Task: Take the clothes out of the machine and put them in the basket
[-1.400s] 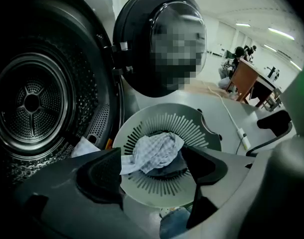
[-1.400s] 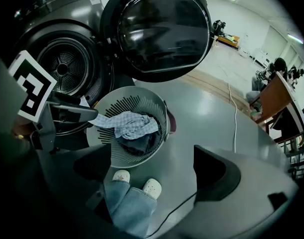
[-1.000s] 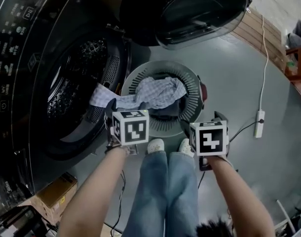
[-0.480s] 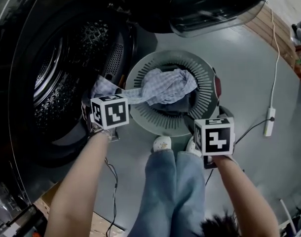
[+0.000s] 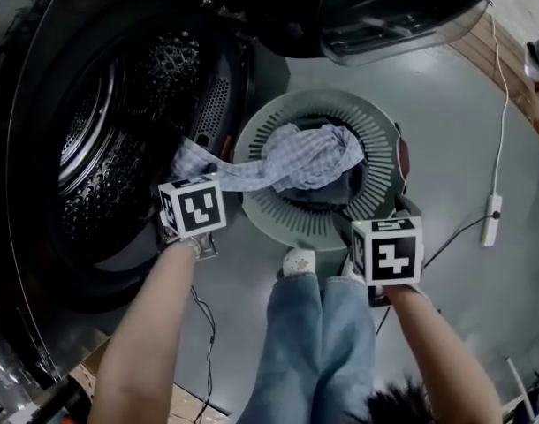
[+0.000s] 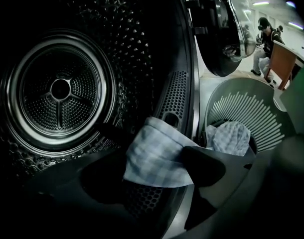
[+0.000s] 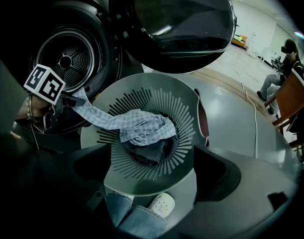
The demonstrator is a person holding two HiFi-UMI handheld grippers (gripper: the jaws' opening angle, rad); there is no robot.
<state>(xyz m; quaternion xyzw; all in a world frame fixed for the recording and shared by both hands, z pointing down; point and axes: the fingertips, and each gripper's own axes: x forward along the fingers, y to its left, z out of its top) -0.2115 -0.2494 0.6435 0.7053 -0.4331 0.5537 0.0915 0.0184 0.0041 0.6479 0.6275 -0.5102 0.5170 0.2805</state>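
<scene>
Cloth (image 5: 296, 162) drapes from machine (image 5: 93, 148) to basket (image 5: 283, 217), between parted jaws of left hand-held gripper (image 6: 152, 156); right hand-held gripper (image 7: 151, 171) wide, empty.

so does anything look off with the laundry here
The checkered cloth is only partly in the basket. One end trails out over the rim and reaches the door opening of the machine, so it bridges the gap between the two. Nothing else stands out.
</scene>
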